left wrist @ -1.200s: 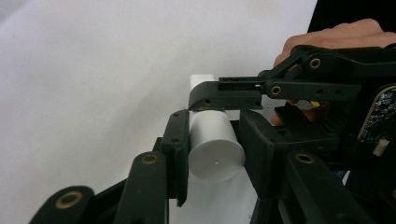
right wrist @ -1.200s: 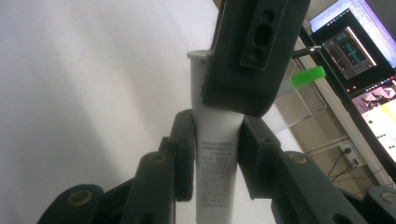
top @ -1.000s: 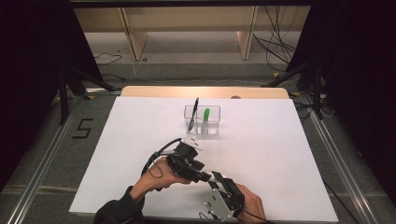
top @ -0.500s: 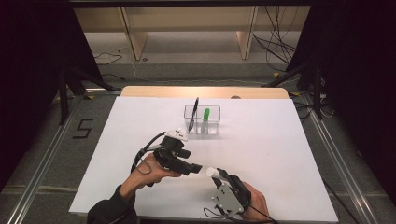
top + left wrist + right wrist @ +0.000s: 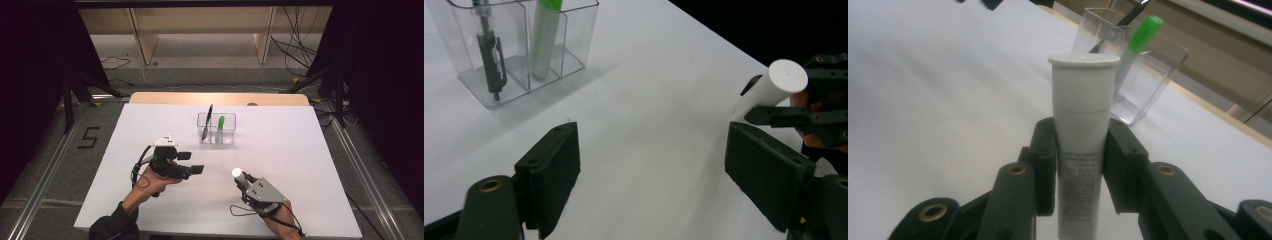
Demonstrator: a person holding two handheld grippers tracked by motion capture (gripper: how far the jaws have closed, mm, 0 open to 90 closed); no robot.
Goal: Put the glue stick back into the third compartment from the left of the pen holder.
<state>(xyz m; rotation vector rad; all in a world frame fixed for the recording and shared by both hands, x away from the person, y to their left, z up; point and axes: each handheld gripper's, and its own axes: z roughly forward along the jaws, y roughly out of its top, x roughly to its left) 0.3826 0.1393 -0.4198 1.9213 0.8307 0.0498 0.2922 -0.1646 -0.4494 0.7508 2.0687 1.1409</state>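
Tube (image 5: 1082, 145), white with a flat cap, stands clamped between the jaws of the right gripper (image 5: 243, 179) near the front of the desk (image 5: 300, 150), cap end pointing up and toward the organiser (image 5: 216, 128). That clear organiser sits well apart, farther back on the desk, with a black pen (image 5: 207, 121) in one compartment and a green marker (image 5: 220, 126) in the next. The left gripper (image 5: 192, 162) hovers beside, its jaws having just been opening and now standing wide with nothing between them. The step in hand looks like carrying the tube to the organiser. To do it well, keep the right grip firm and the tube upright, approach from above, pick a free compartment clear of pen and marker, and lower it straight before letting go. The left gripper should stay out of that path.
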